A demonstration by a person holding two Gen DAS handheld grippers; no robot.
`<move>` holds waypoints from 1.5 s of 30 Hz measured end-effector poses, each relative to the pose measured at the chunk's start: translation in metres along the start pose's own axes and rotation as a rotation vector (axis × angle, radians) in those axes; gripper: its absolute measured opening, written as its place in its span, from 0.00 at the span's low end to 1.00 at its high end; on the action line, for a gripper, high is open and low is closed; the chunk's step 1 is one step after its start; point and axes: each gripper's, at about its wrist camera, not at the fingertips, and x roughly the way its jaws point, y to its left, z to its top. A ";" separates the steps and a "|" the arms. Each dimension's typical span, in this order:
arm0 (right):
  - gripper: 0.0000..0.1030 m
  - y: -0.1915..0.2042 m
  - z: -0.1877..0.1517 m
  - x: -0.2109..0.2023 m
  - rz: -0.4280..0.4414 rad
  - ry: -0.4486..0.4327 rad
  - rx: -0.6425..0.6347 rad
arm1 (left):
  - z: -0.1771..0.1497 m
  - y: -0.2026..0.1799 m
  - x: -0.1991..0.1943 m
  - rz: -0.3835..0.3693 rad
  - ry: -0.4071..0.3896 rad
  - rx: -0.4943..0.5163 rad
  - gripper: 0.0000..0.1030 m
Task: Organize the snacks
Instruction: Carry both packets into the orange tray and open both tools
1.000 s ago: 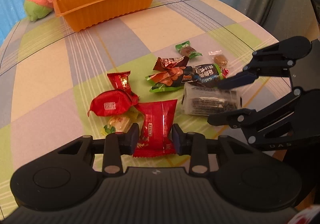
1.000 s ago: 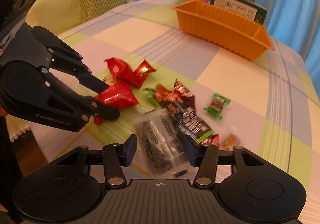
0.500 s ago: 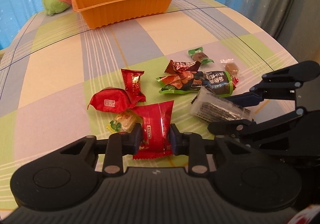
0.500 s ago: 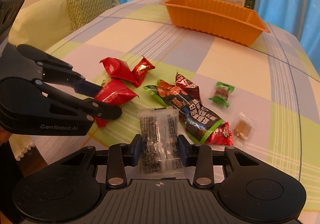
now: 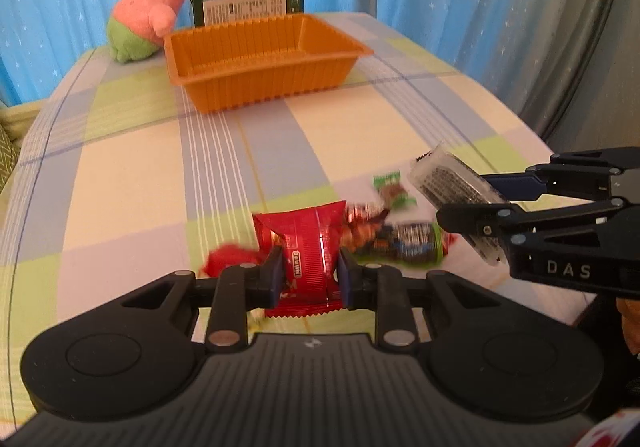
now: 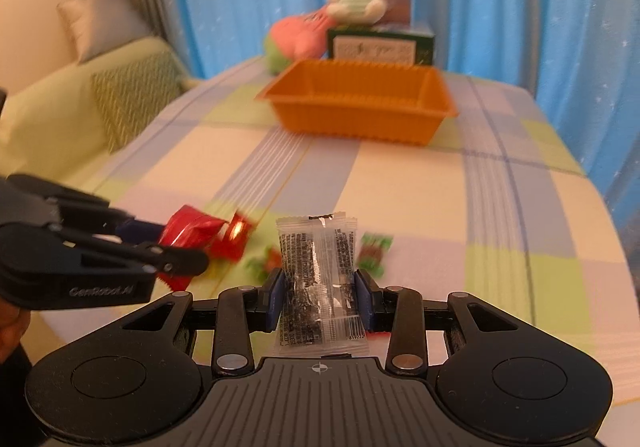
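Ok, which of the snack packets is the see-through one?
The clear packet with black print, clamped in the right gripper. The left gripper holds an opaque red packet.

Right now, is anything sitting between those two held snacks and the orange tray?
Nothing visible does. Only bare checked tablecloth lies between the red packet, the clear packet and the orange tray; the other snacks lie nearer the grippers.

Checked tablecloth [image 5: 132,175] bears an orange tray [image 5: 264,63], plush toys, loose snack wrappers [image 5: 404,243]
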 end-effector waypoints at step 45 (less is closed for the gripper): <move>0.37 -0.091 0.196 0.201 -0.074 -0.005 0.115 | 0.189 0.110 0.151 0.051 -0.101 -0.092 0.30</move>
